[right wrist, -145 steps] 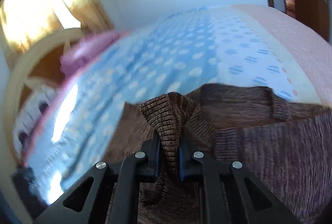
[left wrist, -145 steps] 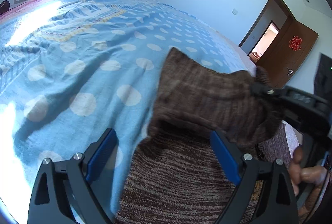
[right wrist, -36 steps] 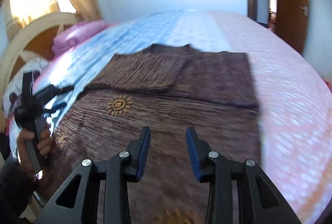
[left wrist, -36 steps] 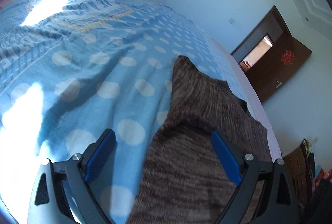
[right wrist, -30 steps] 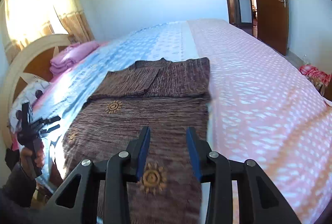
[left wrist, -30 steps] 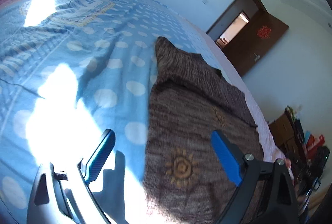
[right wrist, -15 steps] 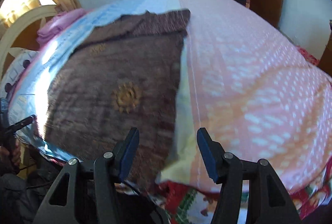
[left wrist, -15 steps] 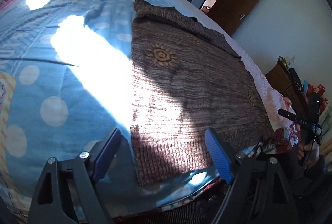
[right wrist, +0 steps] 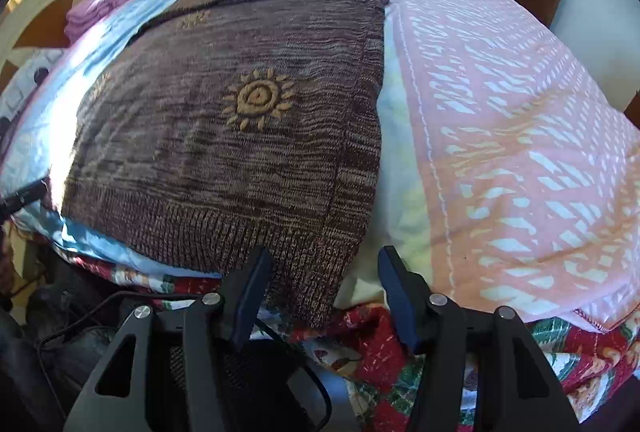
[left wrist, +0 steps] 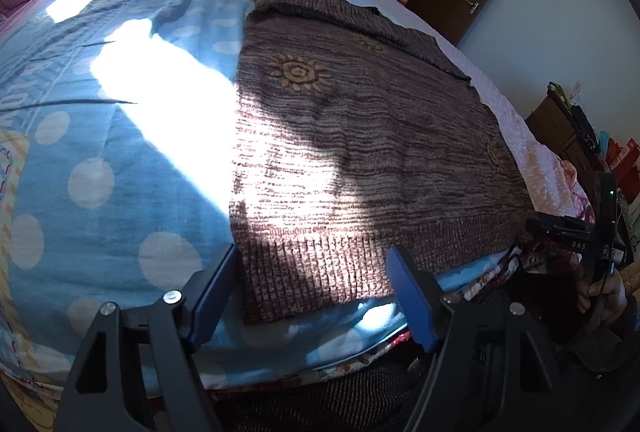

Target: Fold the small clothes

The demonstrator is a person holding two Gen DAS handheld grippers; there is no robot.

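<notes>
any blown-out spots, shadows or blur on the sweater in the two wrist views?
Left wrist: a hard sun patch clips the blue bedspread and the sweater near its hem; a dark shadow falls over the sweater's middle; focus sharp. Right wrist: sweater evenly lit and sharp, only a bright strip at its left edge; window corner overexposed. Both show strong fisheye bending.

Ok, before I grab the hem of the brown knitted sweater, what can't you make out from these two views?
- Brown knitted sweater: its folded-in sleeves' ends, tucked at the far collar end, both views.
- Hem corner: droops over the bed edge, underside hidden, right wrist view.
- Right gripper: fingertips lost against the dark edge, left wrist view.
- Left gripper: cut off by the frame edge, right wrist view.
</notes>
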